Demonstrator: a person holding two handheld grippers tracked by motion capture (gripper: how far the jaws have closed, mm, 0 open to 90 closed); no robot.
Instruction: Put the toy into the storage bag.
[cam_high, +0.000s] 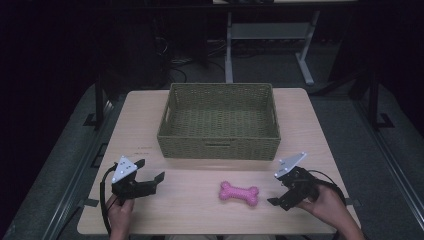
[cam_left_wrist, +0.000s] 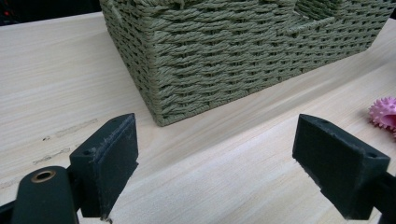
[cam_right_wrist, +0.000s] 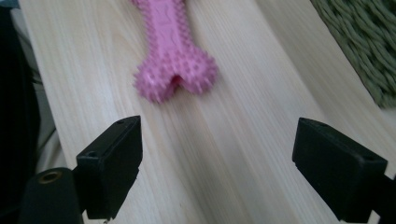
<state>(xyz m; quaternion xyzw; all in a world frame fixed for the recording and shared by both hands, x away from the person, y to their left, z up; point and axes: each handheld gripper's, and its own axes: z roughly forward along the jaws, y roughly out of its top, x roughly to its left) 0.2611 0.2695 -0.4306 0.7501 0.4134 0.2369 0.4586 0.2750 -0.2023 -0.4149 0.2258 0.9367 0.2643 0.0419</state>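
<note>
A pink spiky bone-shaped toy (cam_high: 239, 193) lies flat on the light wooden table (cam_high: 190, 210), in front of a green woven basket (cam_high: 218, 146). To the toy's left, my left gripper (cam_high: 151, 169) is open and holds nothing. In the left gripper view its jaws (cam_left_wrist: 215, 172) point at the basket's near corner (cam_left_wrist: 196, 79), with the toy's end (cam_left_wrist: 384, 113) at the far right. Right of the toy, my right gripper (cam_high: 276, 189) is also open and holds nothing. In the right gripper view the toy (cam_right_wrist: 173, 56) lies a short way ahead of its gripper (cam_right_wrist: 217, 170), left of centre and untouched.
The basket looks empty inside and takes up the table's far middle; a corner of it (cam_right_wrist: 369, 46) shows at the right gripper's upper right. Bare wood lies between the grippers and the basket. Desk legs and cables stand on the dark floor beyond.
</note>
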